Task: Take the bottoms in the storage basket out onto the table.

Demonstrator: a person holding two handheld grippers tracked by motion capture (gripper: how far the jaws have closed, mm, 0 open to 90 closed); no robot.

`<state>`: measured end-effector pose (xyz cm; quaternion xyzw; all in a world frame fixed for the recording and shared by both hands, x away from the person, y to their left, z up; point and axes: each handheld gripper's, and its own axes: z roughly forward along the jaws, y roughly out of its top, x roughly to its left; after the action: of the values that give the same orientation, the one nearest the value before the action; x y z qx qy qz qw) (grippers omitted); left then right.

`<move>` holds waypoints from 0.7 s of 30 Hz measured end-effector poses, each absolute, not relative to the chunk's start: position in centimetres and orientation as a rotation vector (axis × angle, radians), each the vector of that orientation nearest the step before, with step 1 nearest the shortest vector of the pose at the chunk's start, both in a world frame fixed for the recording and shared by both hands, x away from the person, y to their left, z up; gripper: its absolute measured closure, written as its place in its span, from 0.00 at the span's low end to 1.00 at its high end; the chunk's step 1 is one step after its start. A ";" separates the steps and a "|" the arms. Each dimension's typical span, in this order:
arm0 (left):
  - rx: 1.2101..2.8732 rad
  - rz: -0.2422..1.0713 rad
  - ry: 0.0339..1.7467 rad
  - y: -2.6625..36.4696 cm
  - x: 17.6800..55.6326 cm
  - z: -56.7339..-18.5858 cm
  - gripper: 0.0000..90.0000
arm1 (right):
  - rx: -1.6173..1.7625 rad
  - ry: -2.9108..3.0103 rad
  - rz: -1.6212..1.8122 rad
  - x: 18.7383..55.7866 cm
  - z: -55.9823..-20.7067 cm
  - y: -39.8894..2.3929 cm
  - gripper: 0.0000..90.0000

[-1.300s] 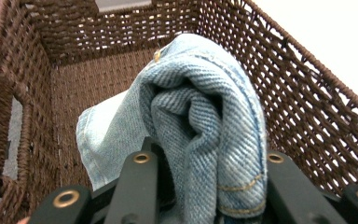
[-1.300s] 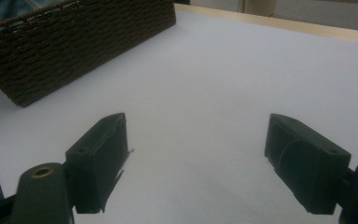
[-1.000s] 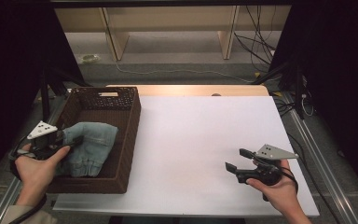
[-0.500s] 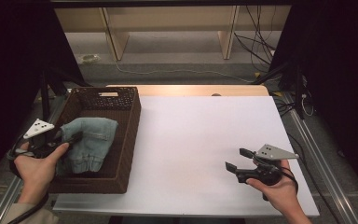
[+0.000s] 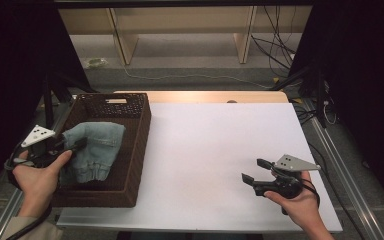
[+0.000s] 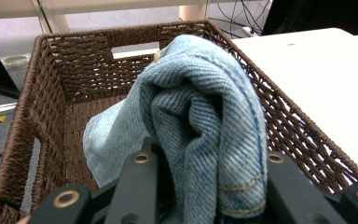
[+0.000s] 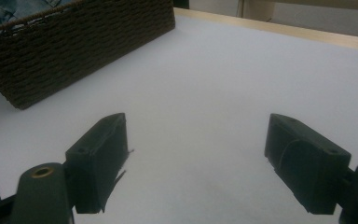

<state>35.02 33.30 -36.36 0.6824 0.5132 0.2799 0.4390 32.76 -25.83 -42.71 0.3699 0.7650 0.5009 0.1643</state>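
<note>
A bundle of light blue jeans [image 5: 97,145] lies in a dark brown wicker basket [image 5: 136,145] at the table's left. My left gripper [image 5: 72,146] reaches over the basket's left rim and is shut on the jeans. In the left gripper view the denim [image 6: 200,107] is bunched up between the two black jaws of that gripper [image 6: 205,163], rising above the basket wall [image 6: 51,93]. My right gripper [image 5: 252,170] hovers low over the white table top [image 5: 220,145] at the front right, open, with nothing between its fingers [image 7: 196,154].
The basket [image 7: 74,42] stands along the white surface's left edge. A wooden strip [image 5: 205,96] runs along the table's far edge. Behind it are shelf legs [image 5: 245,35] and cables [image 5: 275,50] on the floor. Metal rails [image 5: 340,165] flank the table.
</note>
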 end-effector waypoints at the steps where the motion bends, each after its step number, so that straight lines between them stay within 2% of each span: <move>1: 1.691 0.696 1.274 33.3 35.0 -36.3 0.78 | 1.054 2.180 1.428 32.8 -42.7 -25.8 0.25; 21: 1.659 0.715 1.265 33.2 35.2 -35.6 0.78 | 1.053 2.181 1.431 32.8 -42.7 -25.8 0.25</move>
<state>35.16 33.20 -35.58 0.6714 0.5120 0.2892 0.4511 32.79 -25.82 -42.72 0.3693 0.7648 0.5019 0.1634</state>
